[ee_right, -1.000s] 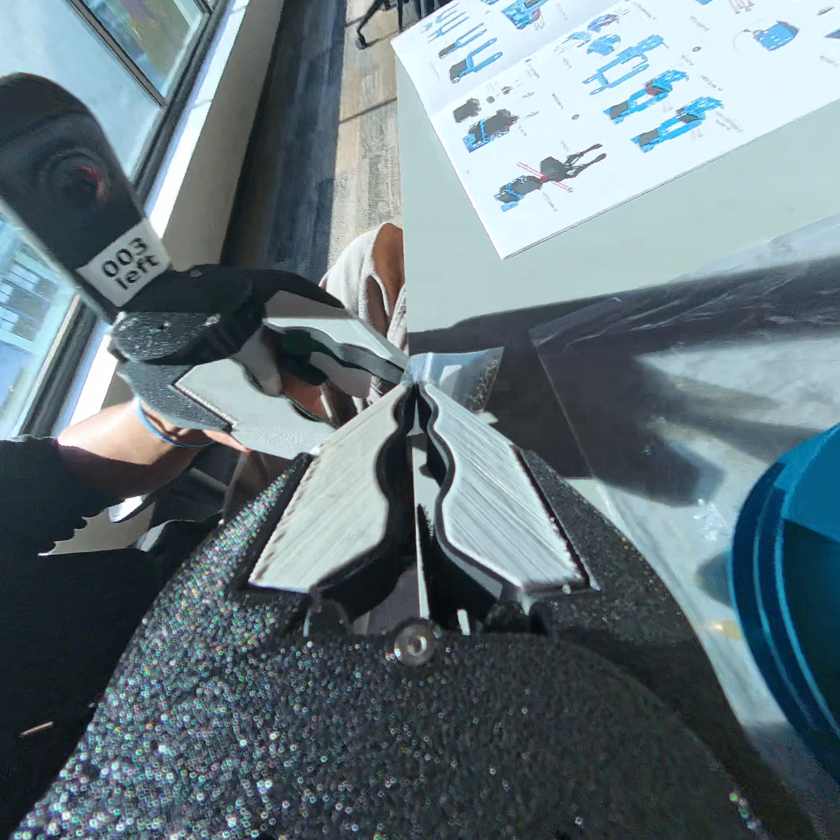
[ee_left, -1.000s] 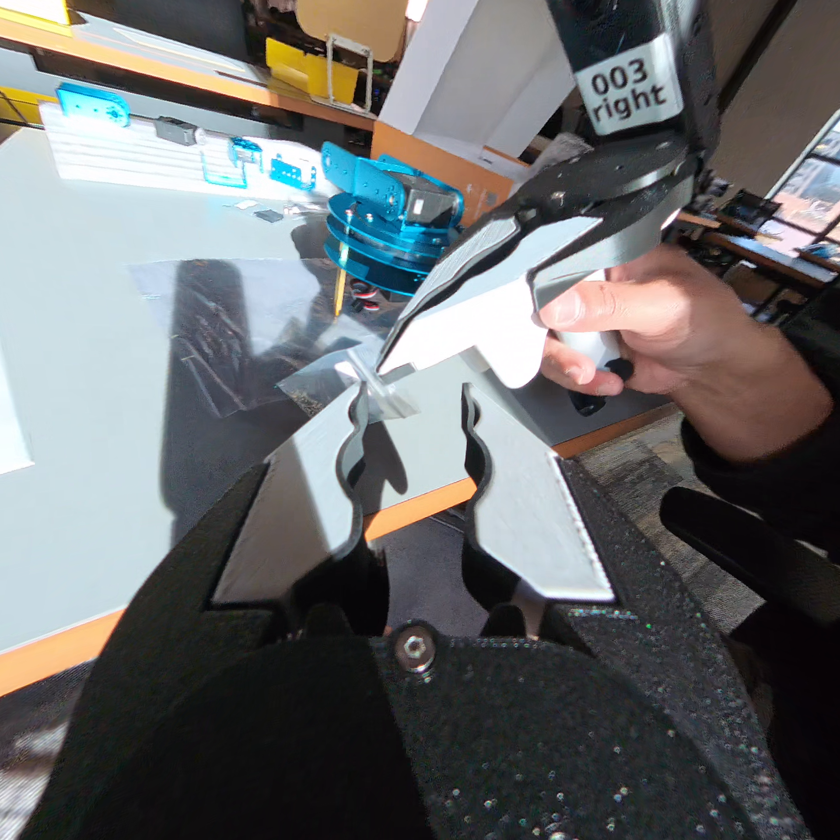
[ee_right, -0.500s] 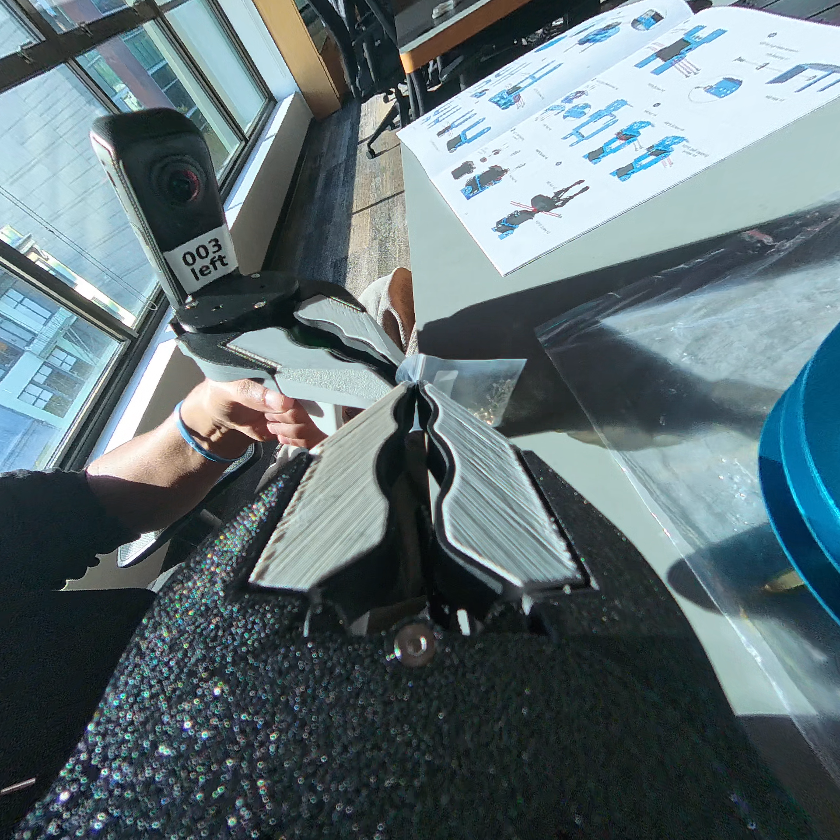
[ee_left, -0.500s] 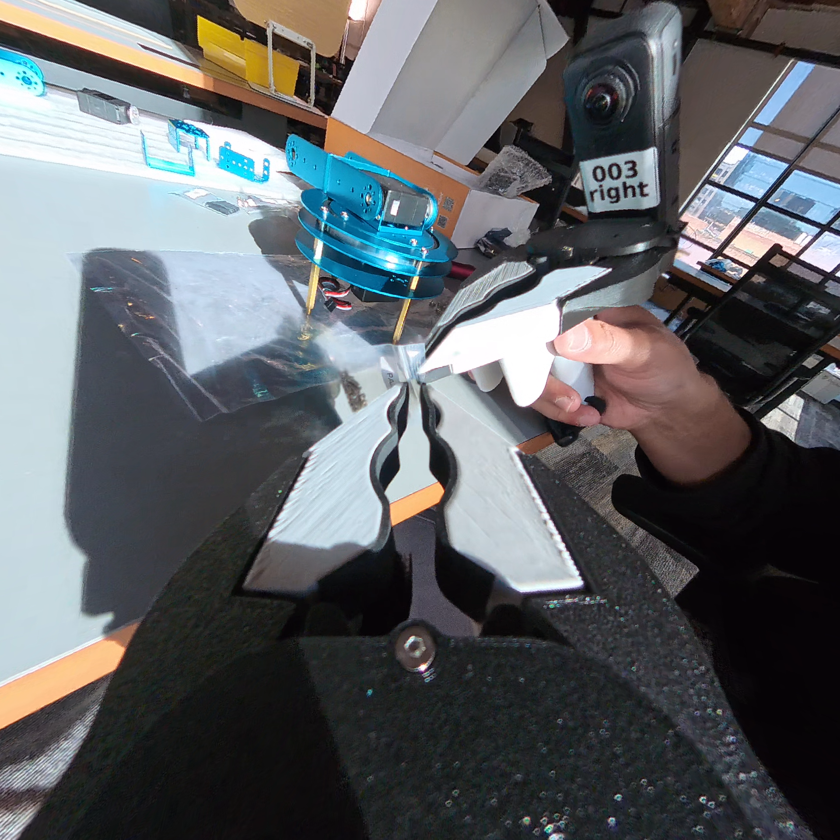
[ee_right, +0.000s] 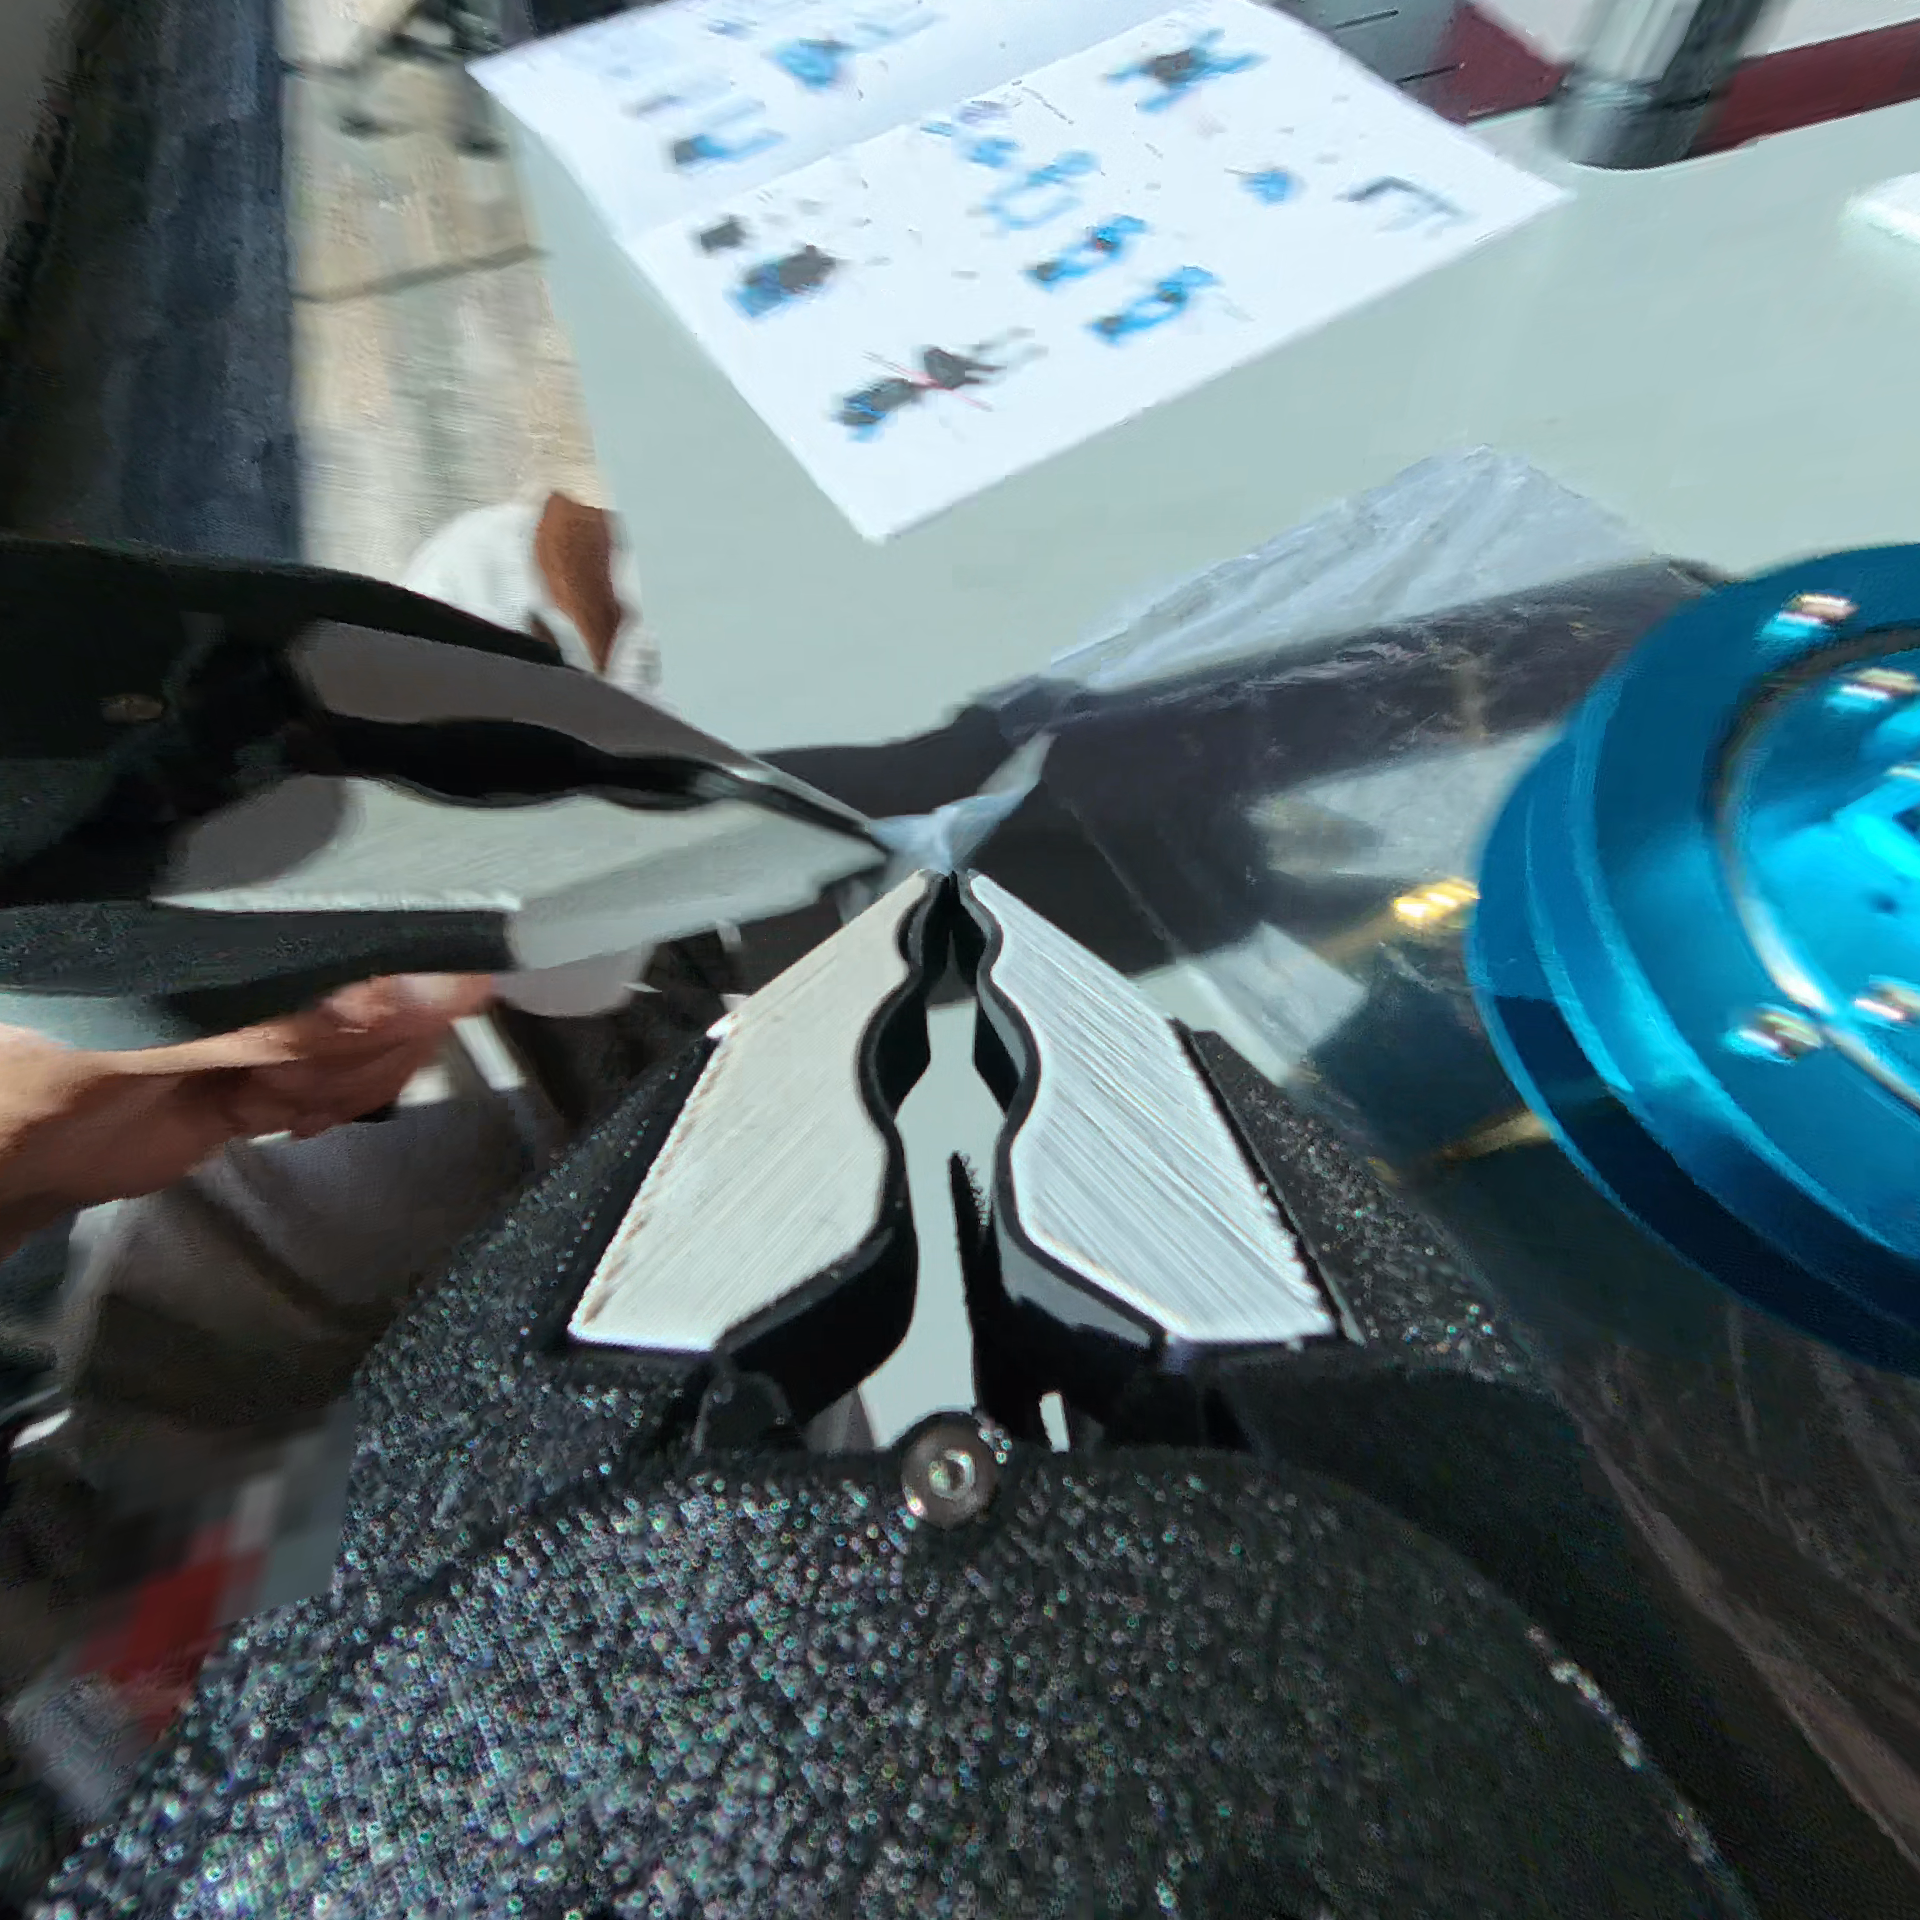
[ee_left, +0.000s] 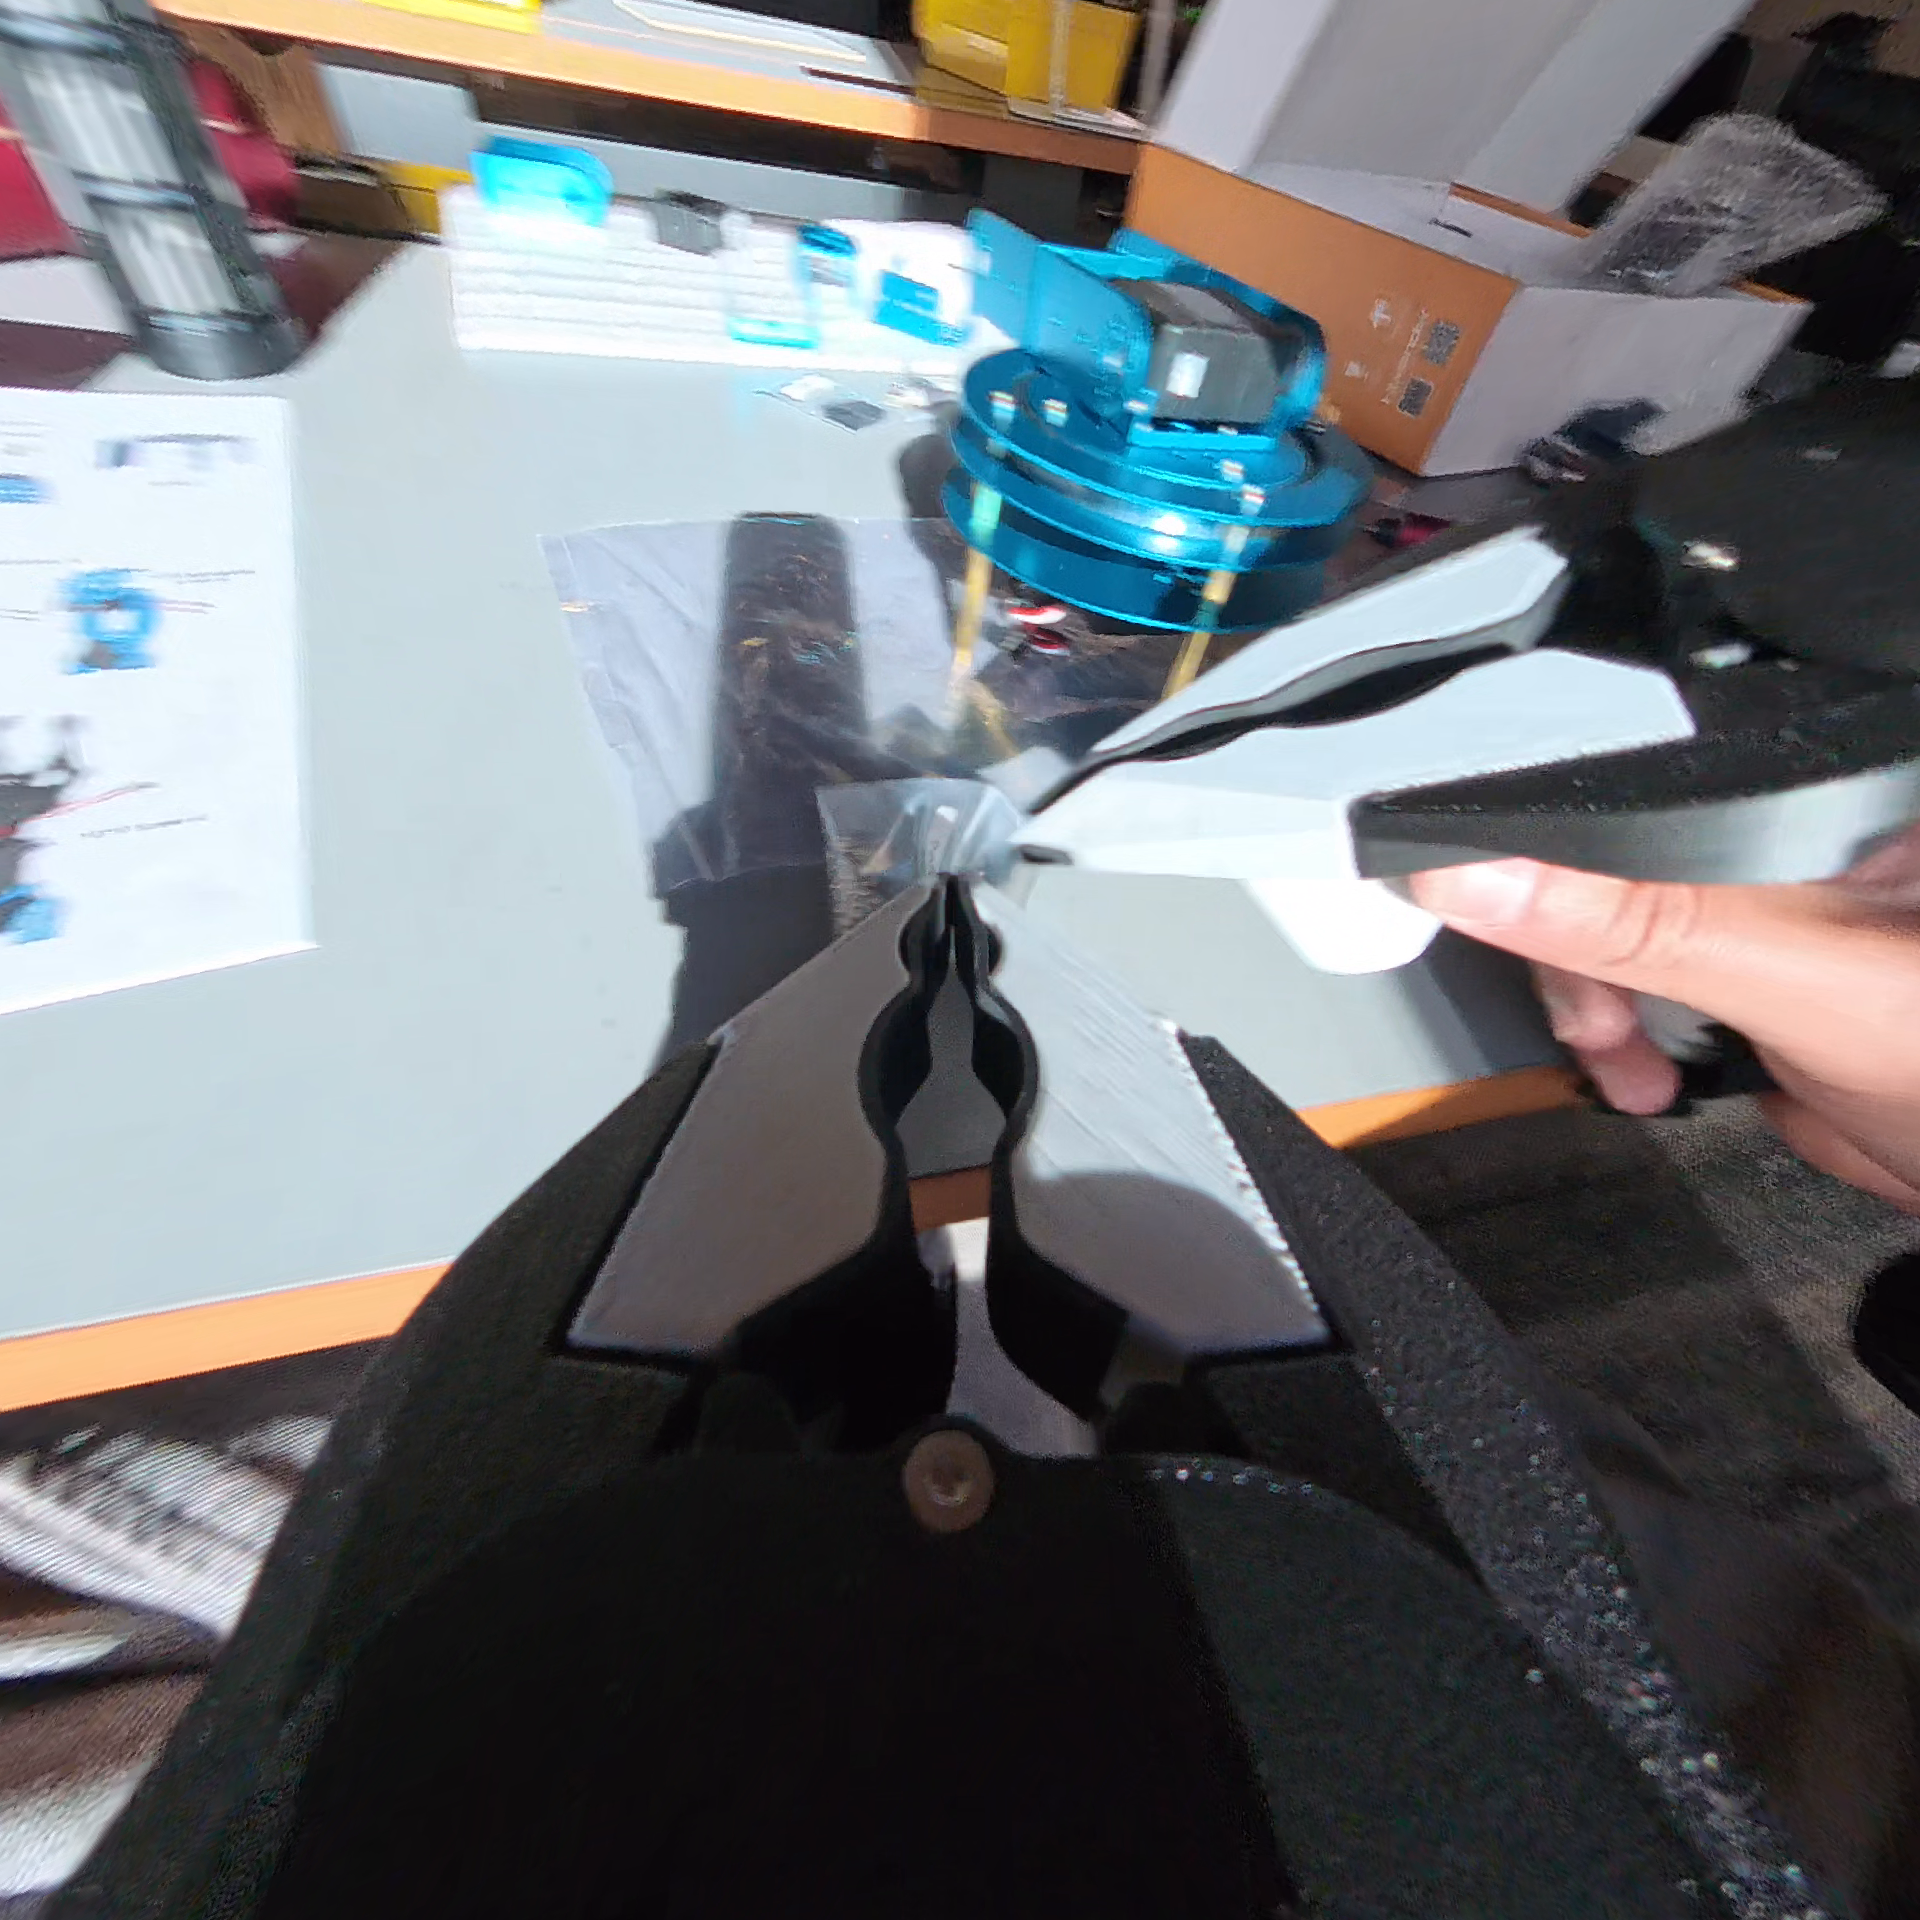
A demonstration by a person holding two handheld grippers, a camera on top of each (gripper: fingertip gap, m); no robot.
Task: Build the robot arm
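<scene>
My left gripper (ee_left: 951, 896) and my right gripper (ee_right: 951, 885) are both shut on the same small clear plastic bag (ee_left: 902, 831), held just above the grey table near its front edge. The tips meet almost at a right angle. The bag (ee_right: 971, 821) is crumpled between them and seems to hold small dark parts. The right gripper (ee_left: 1023, 823) comes in from the right in the left wrist view, with a hand (ee_left: 1714, 966) on its grip. The left gripper (ee_right: 881, 831) comes in from the left in the right wrist view.
A blue round disc assembly on brass posts (ee_left: 1143, 468) stands just behind the bag, also in the right wrist view (ee_right: 1714, 935). A large clear plastic sheet (ee_left: 727, 644) lies under it. An illustrated sheet (ee_left: 135, 675) lies left. A cardboard box (ee_left: 1403, 312) and blue parts (ee_left: 821, 281) sit behind.
My left gripper was open one second ago and has closed on the small bag beside the right gripper's tips. Both grippers have swung, and the views are now blurred.
</scene>
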